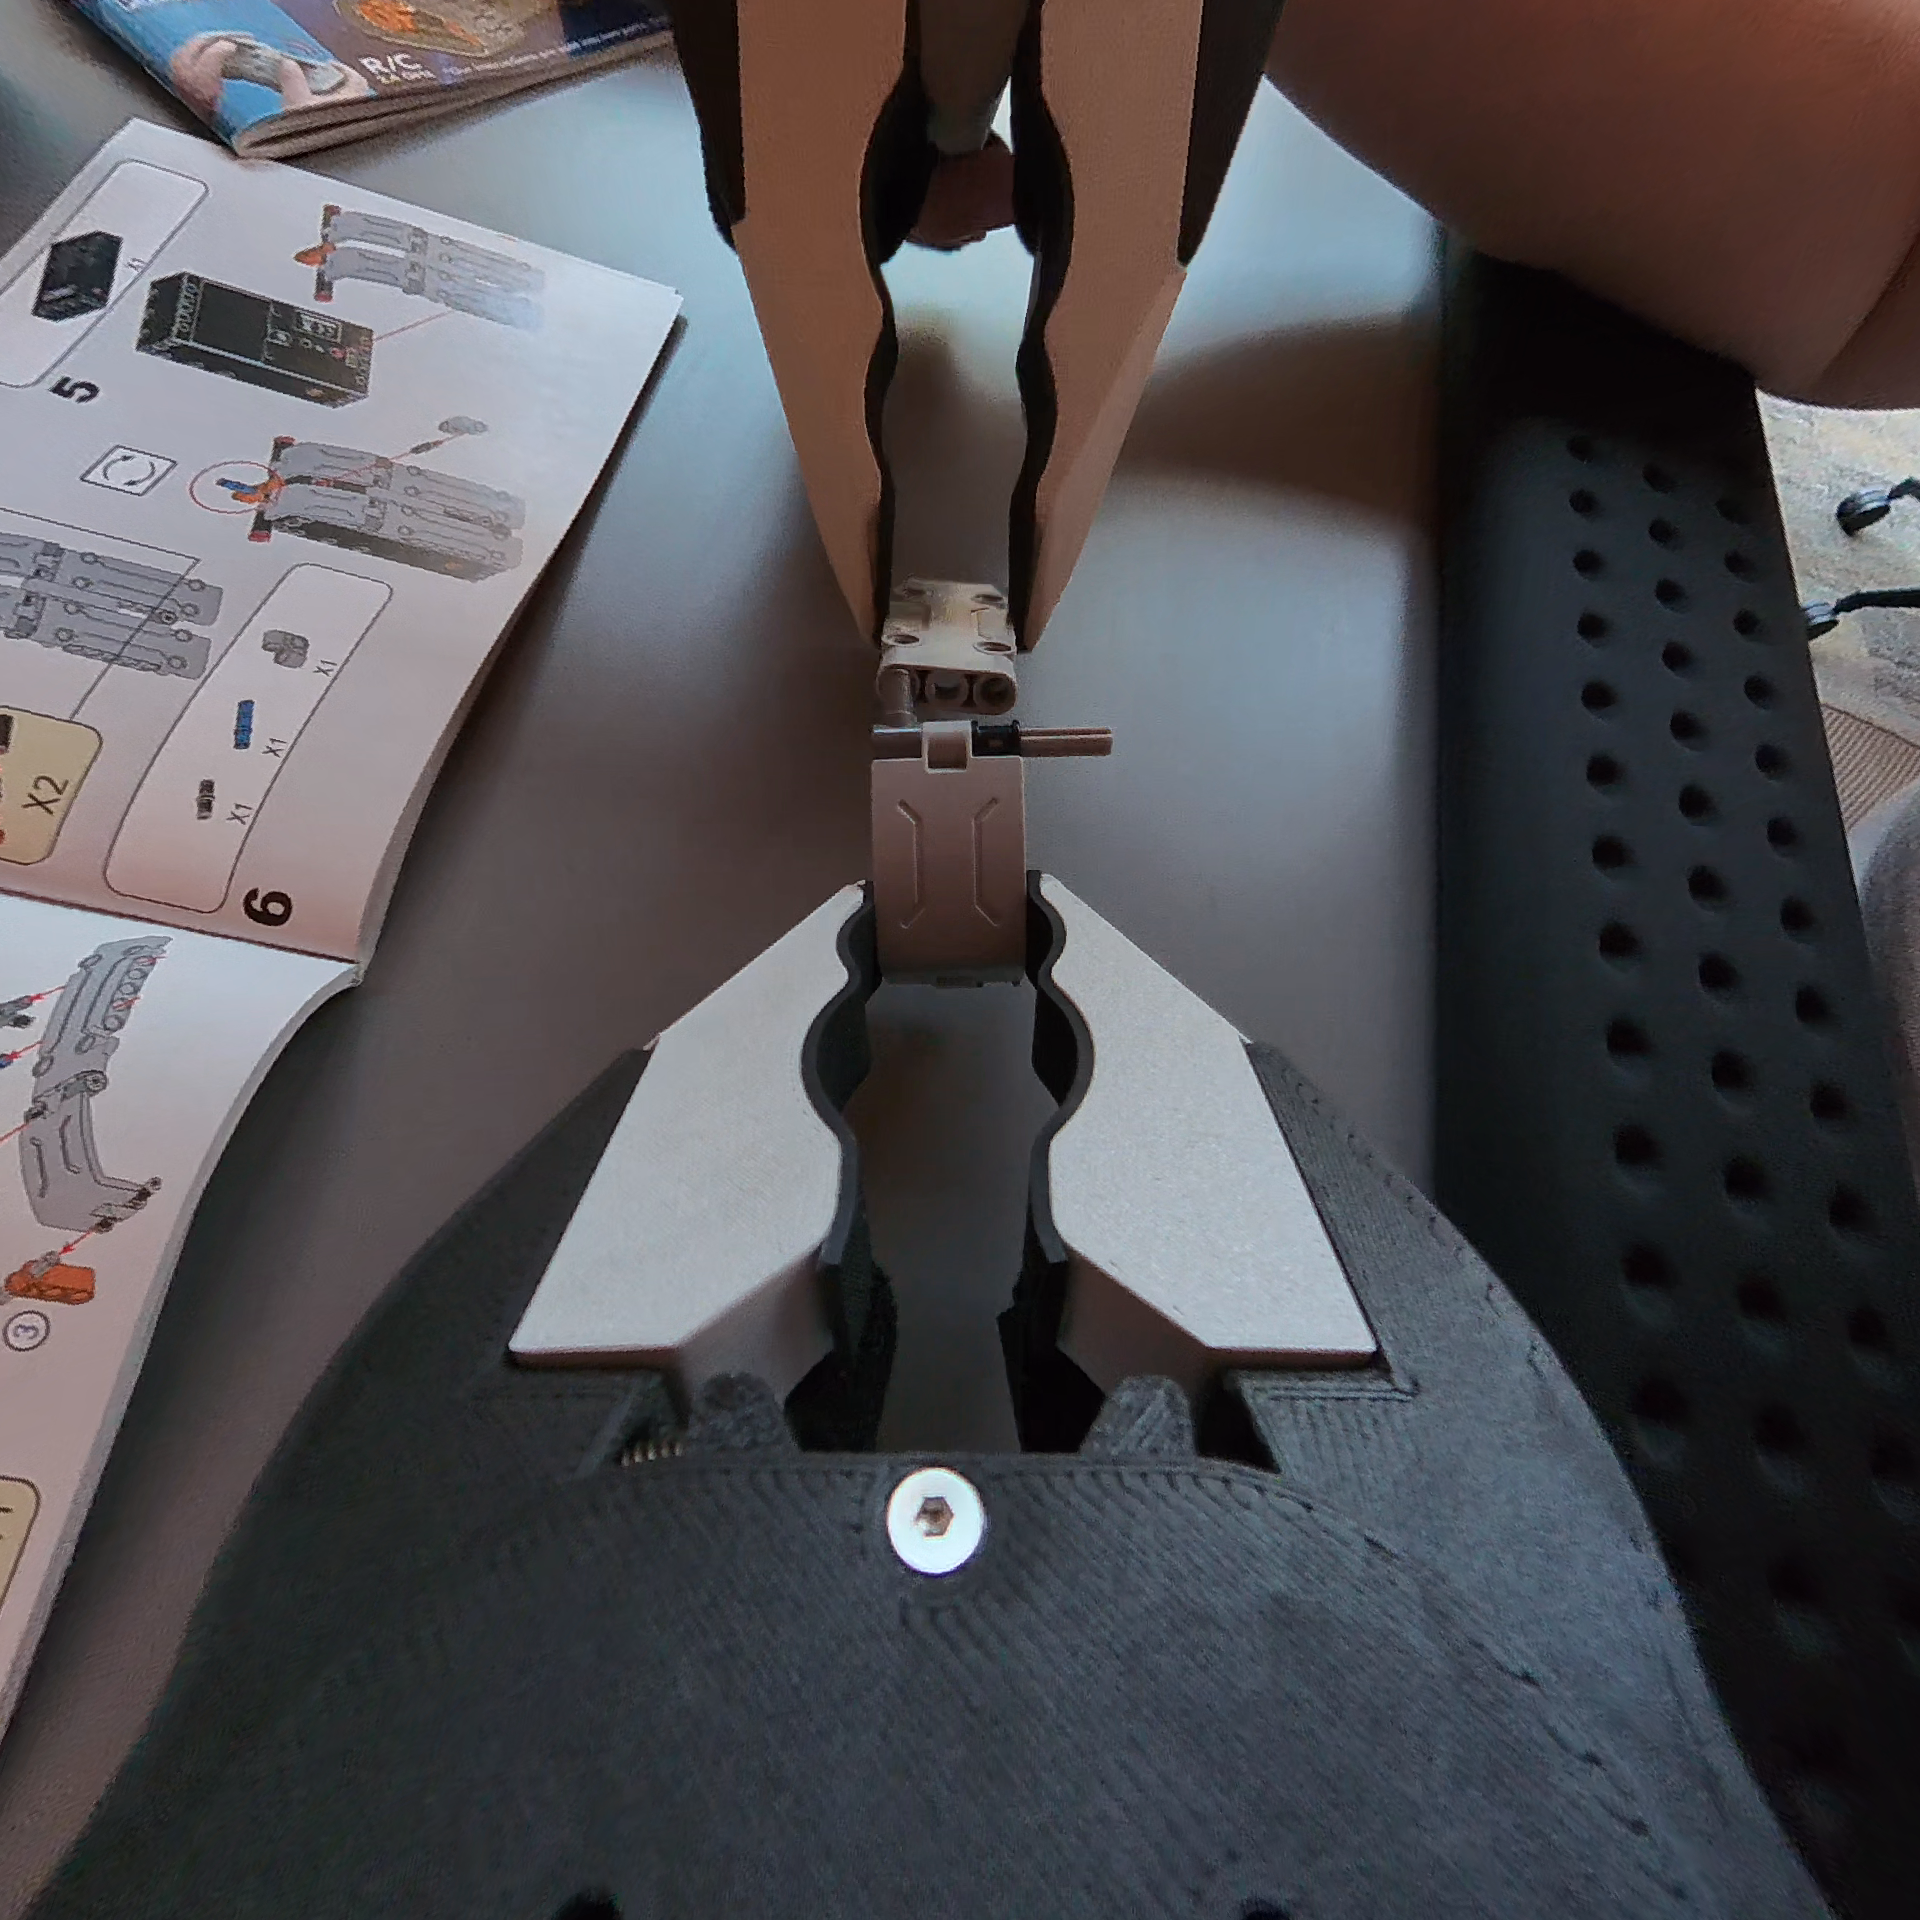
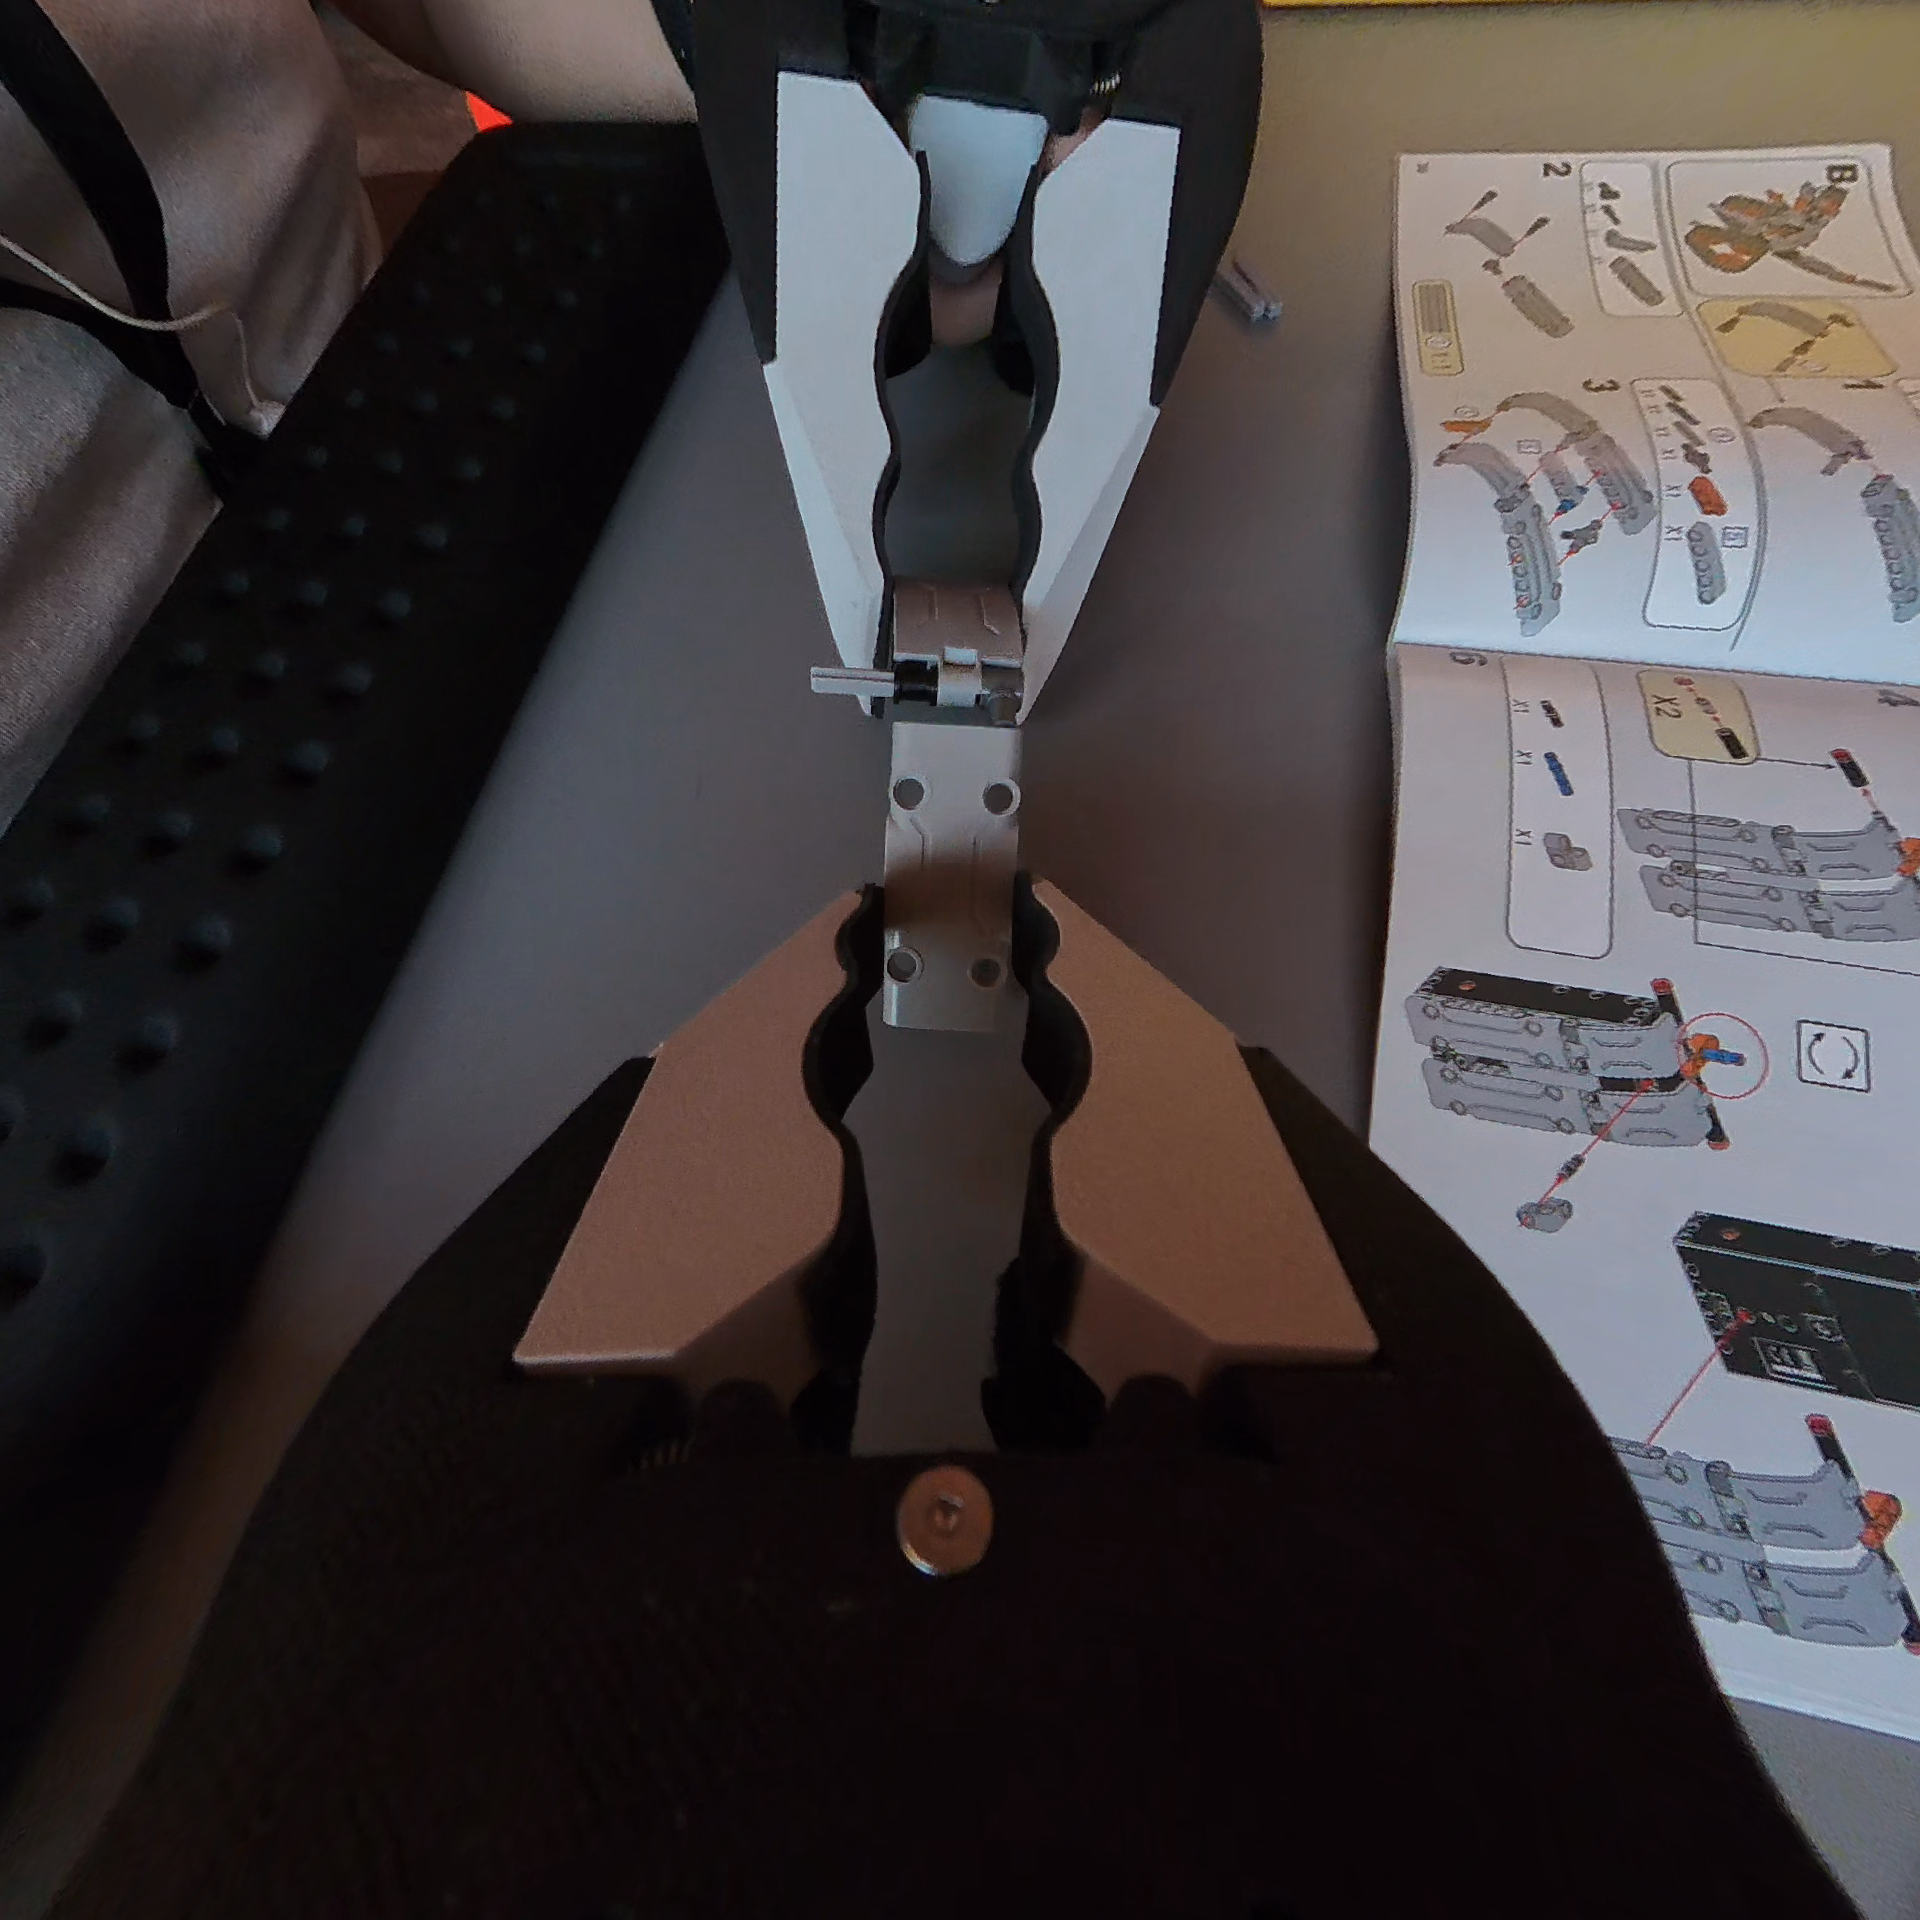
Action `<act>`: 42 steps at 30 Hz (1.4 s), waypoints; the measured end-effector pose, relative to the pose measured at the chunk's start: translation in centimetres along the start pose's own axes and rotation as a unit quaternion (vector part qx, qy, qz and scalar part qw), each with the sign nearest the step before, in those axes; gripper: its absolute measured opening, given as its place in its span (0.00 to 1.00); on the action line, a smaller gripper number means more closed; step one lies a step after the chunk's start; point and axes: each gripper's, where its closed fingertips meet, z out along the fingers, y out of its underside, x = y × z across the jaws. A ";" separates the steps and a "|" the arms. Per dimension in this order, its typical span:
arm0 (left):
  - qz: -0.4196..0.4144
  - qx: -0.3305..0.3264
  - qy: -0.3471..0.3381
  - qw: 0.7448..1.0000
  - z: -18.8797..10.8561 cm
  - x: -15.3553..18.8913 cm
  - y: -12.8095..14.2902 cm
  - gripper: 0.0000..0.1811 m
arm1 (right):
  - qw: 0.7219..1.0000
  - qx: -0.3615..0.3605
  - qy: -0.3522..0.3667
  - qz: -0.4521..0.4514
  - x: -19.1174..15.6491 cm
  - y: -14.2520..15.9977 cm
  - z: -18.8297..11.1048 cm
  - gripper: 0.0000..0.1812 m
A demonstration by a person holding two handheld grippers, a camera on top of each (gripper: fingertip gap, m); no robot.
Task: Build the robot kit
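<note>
Left wrist view: left gripper (image 1: 951,914) is clamping a grey panel (image 1: 948,868) btwn its fingertips, panel sticking out fwd past the tips. At the panel's far end a thin axle (image 1: 1049,740) is running crosswise, poking out to the right. Just beyond that, right gripper (image 1: 948,623) is coming in from the opposite side, tips pinching a pale holed plate (image 1: 945,613); the plate's end is sitting just beside the axle, contact can't be told. Both are hanging over a grey table (image 1: 1226,644). Left of the tool an open manual (image 1: 291,499) is lying flat, its edge near the fingers but apart. A 2nd booklet (image 1: 343,73) is lying far left, ahead. Right of the tool a black dotted mat (image 1: 1662,831) is running alongside, with bare table btwn mat and fingers.

Right wrist view: right gripper (image 2: 948,914) is gripping the holed plate (image 2: 951,831) by its near half, far half reaching fwd. Left gripper (image 2: 951,665) is facing it head-on, closed on the panel (image 2: 951,623), axle (image 2: 847,681) sticking out left. Plate end and panel end are looking nearly touching. Mat (image 2: 312,675) is lying to the left, manual (image 2: 1662,727) to the right, both well clear of the fingers. A small grey part (image 2: 1247,291) is lying on the table (image 2: 1195,727) ahead, right of the left gripper.
</note>
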 end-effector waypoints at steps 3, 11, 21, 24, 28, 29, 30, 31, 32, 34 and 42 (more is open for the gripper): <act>0.014 -0.002 -0.003 1.000 0.0 0.0 0.0 0.14 | 1.000 -0.016 -0.001 0.000 -0.2 0.3 0.2 0.13; 0.030 -0.020 -0.013 0.999 0.1 -0.2 0.6 0.14 | 1.000 -0.026 0.003 0.009 -0.1 0.4 0.5 0.13; 0.024 -0.024 -0.022 0.999 -0.4 -1.0 0.8 0.14 | 1.000 -0.013 0.005 0.018 0.2 0.0 2.4 0.14; 0.024 -0.025 -0.022 0.999 -0.6 -1.1 0.8 0.14 | 0.999 0.028 0.035 0.009 1.0 -1.5 1.9 0.21; 0.044 -0.027 -0.026 0.998 -0.8 -1.1 0.8 0.14 | 0.993 0.084 0.075 -0.038 1.3 -4.4 0.5 0.14; 0.053 -0.027 -0.026 0.998 -0.8 -1.0 0.7 0.14 | 0.993 0.080 0.071 -0.040 1.1 -4.4 0.7 0.13; 0.062 -0.028 -0.025 0.997 -0.8 -0.8 0.7 0.14 | 0.994 0.072 0.069 -0.039 1.1 -4.1 0.9 0.13; 0.070 -0.030 -0.024 0.997 -0.8 -0.7 0.7 0.14 | 0.995 0.066 0.063 -0.040 0.9 -3.9 1.2 0.11; 0.078 -0.032 -0.023 0.996 -0.8 -0.5 0.7 0.14 | 0.996 0.064 0.055 -0.040 0.7 -3.8 1.5 0.11; 0.096 -0.035 -0.022 0.994 -0.7 -0.2 0.8 0.14 | 0.997 0.054 0.040 -0.032 0.4 -3.5 2.0 0.10; 0.135 -0.040 -0.020 0.990 -0.4 0.4 0.9 0.15 | 0.997 0.028 0.039 -0.055 0.1 -3.0 2.3 0.03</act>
